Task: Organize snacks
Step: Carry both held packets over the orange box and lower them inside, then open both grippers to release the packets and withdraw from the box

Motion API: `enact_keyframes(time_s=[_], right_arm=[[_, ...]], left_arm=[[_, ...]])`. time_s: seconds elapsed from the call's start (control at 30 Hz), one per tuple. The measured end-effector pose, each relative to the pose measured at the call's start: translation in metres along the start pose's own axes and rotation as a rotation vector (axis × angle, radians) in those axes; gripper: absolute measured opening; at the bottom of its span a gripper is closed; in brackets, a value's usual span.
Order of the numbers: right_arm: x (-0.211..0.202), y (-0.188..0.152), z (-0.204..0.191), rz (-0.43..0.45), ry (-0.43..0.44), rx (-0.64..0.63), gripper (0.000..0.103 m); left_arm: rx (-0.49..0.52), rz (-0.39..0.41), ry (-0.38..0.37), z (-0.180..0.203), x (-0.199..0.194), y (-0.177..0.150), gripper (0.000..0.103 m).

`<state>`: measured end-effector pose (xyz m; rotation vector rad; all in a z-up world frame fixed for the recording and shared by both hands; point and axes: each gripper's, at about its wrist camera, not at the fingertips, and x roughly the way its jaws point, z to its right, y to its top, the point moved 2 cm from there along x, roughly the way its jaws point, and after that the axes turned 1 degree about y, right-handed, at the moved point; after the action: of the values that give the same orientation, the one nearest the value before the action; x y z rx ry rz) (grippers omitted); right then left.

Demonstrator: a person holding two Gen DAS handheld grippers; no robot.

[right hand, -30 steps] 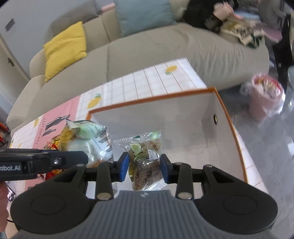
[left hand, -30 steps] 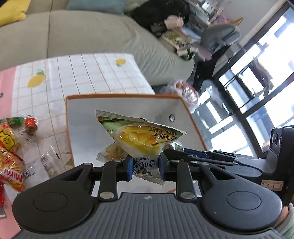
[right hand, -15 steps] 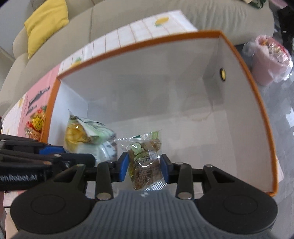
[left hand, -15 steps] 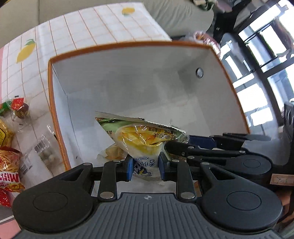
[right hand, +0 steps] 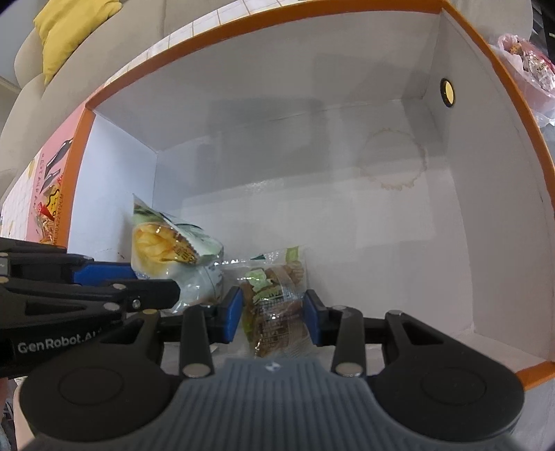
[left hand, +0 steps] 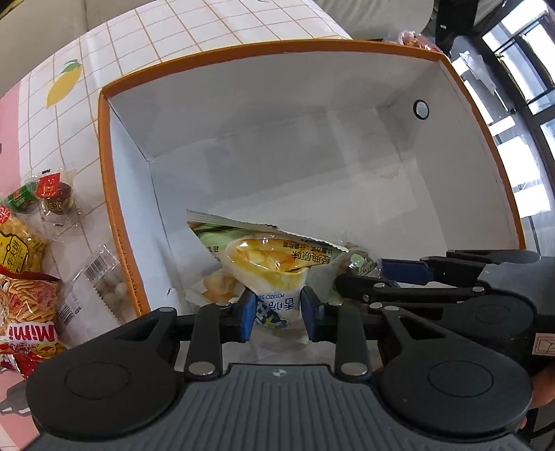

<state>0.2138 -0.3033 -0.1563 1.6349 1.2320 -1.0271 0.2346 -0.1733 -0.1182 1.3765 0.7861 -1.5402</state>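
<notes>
A white box with an orange rim (left hand: 104,166) stands on the table; it also shows in the right wrist view (right hand: 520,90). My left gripper (left hand: 275,312) is shut on a green and white potato-chip bag (left hand: 267,256), held low inside the box near its left wall. My right gripper (right hand: 272,314) is shut on a small clear packet of brown snacks (right hand: 274,305), also low inside the box, just right of the chip bag (right hand: 166,246). The right gripper shows in the left wrist view (left hand: 360,274) beside the bag.
Loose snacks lie on the tablecloth left of the box: a red Mimi bag (left hand: 27,312), a yellow bag (left hand: 17,246), a clear packet (left hand: 100,284) and a small red-labelled packet (left hand: 55,197). A beige sofa with a yellow cushion (right hand: 66,31) stands behind. A pink bin (right hand: 527,66) stands right.
Both grippers have moved down into the box with their packets still held. The box walls now fill both views.
</notes>
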Motion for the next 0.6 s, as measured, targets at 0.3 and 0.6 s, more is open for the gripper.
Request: enact_keyframes(time_s=[0.3,0.6], right_arm=[[0.003,-0.002,-0.002,-0.020,0.003,0.030,0.039],[-0.003,-0.007,-0.010,-0.014,0.005,0.005,0.041]], left_arm=[[0.005,0.068,-0.014,-0.004,-0.029,-0.011,0.074],[0.026,0.141,-0.011,-0.016,-0.059,-0.033,0.075]])
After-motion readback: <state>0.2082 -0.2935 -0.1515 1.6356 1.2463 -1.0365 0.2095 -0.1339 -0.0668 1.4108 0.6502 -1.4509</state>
